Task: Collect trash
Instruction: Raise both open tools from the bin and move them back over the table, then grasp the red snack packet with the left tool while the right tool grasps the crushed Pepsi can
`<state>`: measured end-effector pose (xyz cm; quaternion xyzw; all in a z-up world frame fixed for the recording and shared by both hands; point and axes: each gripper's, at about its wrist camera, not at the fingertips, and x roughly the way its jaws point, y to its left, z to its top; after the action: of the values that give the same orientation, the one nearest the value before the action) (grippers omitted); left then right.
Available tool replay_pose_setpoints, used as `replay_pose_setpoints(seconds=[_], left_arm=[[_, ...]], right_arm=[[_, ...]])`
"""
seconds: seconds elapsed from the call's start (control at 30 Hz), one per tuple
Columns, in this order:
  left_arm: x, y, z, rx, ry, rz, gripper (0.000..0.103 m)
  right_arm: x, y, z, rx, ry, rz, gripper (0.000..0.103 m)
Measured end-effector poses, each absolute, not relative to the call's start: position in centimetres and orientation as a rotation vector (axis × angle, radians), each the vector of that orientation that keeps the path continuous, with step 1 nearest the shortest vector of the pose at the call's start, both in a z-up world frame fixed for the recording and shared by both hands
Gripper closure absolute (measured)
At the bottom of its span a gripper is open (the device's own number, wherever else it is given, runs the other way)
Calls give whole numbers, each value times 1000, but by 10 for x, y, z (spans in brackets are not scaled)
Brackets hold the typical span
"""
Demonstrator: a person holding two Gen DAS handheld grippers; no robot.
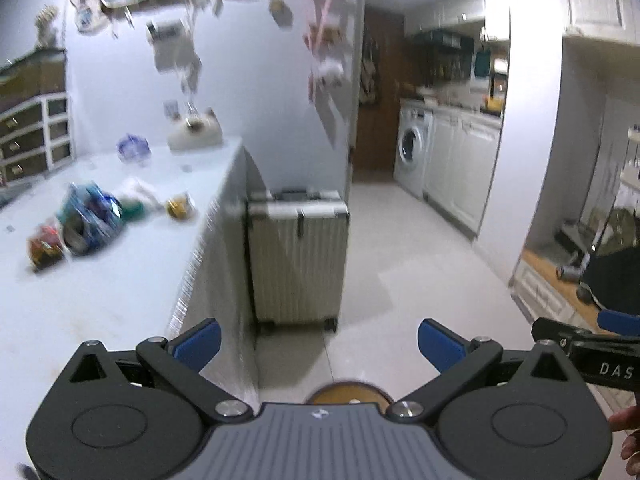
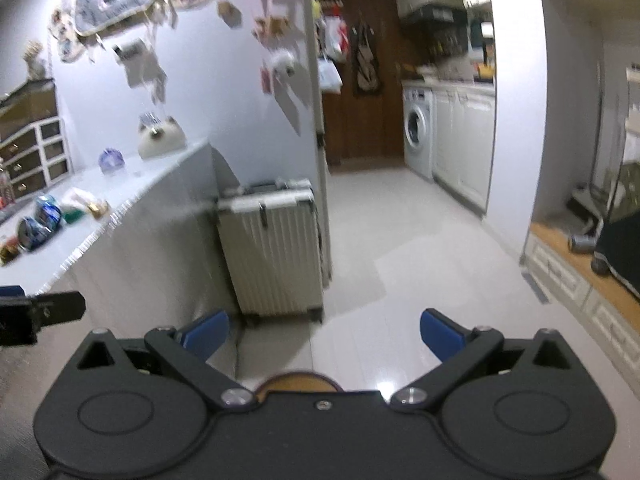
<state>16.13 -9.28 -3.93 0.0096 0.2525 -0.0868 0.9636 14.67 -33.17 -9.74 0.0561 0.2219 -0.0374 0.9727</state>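
Note:
A heap of trash lies on the white table (image 1: 100, 300): a crushed blue can (image 1: 90, 220), a red and gold wrapper (image 1: 44, 248), a green scrap with white tissue (image 1: 136, 200) and a small gold piece (image 1: 178, 206). The same heap shows in the right wrist view, with the blue can (image 2: 42, 218) at the far left. My left gripper (image 1: 318, 344) is open and empty, off the table's right edge and short of the trash. My right gripper (image 2: 324, 336) is open and empty over the floor, to the right of the table.
A ribbed silver suitcase (image 1: 298, 256) stands against the table's end. A purple-white wad (image 1: 134, 148) and a white cat-shaped holder (image 1: 196, 134) sit at the table's back. A washing machine (image 1: 412, 148) and white cabinets line the right. A small round bin rim (image 1: 348, 394) lies below my left gripper.

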Motion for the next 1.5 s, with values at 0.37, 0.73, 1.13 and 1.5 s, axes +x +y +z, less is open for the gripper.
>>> replay_pose_setpoints(seconds=[0.37, 0.73, 1.13, 1.5], left_arm=[[126, -15, 48, 30, 296, -67, 0], [174, 91, 85, 45, 271, 125, 0], [268, 183, 52, -24, 399, 267, 0], [366, 225, -16, -78, 603, 320, 0]], right_arm=[[155, -273, -28, 110, 307, 22, 0], [210, -189, 16, 83, 278, 166, 0], [293, -114, 24, 72, 339, 262, 0], [353, -58, 9, 99, 423, 369, 11]])
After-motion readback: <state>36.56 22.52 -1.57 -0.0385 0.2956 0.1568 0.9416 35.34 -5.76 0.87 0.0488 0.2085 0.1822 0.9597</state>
